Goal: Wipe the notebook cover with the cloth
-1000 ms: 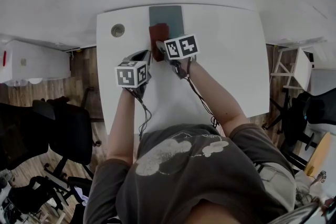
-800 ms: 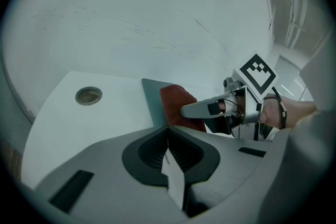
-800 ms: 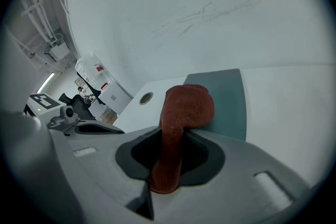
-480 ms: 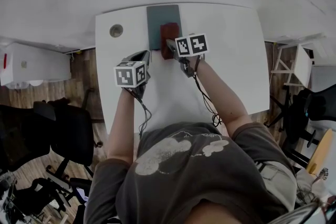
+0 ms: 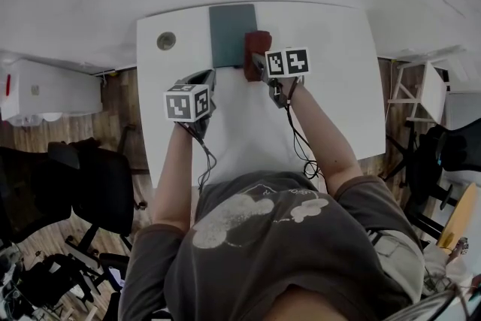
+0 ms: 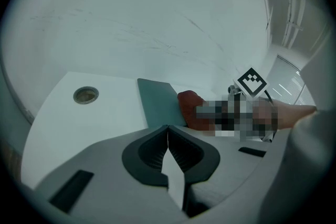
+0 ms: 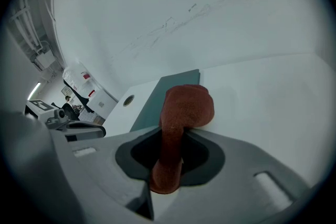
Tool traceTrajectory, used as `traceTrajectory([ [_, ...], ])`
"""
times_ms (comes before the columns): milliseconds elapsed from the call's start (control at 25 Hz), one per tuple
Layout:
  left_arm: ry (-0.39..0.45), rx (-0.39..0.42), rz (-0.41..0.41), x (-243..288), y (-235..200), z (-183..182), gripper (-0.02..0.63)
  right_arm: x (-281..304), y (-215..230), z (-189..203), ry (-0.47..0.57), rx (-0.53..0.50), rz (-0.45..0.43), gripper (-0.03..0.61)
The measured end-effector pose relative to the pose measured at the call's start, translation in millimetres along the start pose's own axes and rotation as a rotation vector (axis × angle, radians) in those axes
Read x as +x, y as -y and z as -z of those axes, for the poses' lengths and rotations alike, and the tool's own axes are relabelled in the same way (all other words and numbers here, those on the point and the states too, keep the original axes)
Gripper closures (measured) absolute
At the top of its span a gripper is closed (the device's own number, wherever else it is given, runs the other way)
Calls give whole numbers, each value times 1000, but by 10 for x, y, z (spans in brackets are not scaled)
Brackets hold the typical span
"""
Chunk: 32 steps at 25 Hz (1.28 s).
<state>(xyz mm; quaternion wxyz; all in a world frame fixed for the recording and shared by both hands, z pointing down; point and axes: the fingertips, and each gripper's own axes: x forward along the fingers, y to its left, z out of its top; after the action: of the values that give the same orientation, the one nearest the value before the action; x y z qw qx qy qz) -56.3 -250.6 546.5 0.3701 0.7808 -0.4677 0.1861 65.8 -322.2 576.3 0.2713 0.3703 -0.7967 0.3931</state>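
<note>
A dark teal notebook [image 5: 230, 34] lies flat at the far middle of the white table [image 5: 331, 79]. A red-brown cloth [image 5: 258, 43] is bunched at the notebook's right edge, mostly over the bare table. My right gripper [image 5: 257, 62] is shut on the cloth [image 7: 184, 107], which hangs through the jaws with the notebook [image 7: 170, 89] just left of it. My left gripper [image 5: 204, 80] stays near the table's left side, short of the notebook [image 6: 157, 102], and it [image 6: 168, 132] is shut with nothing in it. The cloth [image 6: 188, 107] shows beside the notebook there.
A round cable grommet [image 5: 166, 40] sits in the table's far left corner. A white cabinet [image 5: 45, 90] and black office chairs [image 5: 83, 192] stand left of the table. A white stool [image 5: 425, 94] is at the right.
My right gripper has slid rightward with the cloth, from over the notebook cover to its right edge. The left gripper has hardly moved.
</note>
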Motion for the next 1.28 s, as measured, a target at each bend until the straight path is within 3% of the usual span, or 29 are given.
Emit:
traceTrajectory([
  [560, 14, 12, 27, -310, 67, 140, 620, -399, 40, 61, 92, 37, 99, 499],
  [920, 19, 70, 73, -708, 35, 261, 620, -670, -500, 187, 170, 40, 89, 499],
  [1280, -18, 118, 147, -973, -61, 567, 620, -792, -1033, 689, 219, 73, 92, 499],
])
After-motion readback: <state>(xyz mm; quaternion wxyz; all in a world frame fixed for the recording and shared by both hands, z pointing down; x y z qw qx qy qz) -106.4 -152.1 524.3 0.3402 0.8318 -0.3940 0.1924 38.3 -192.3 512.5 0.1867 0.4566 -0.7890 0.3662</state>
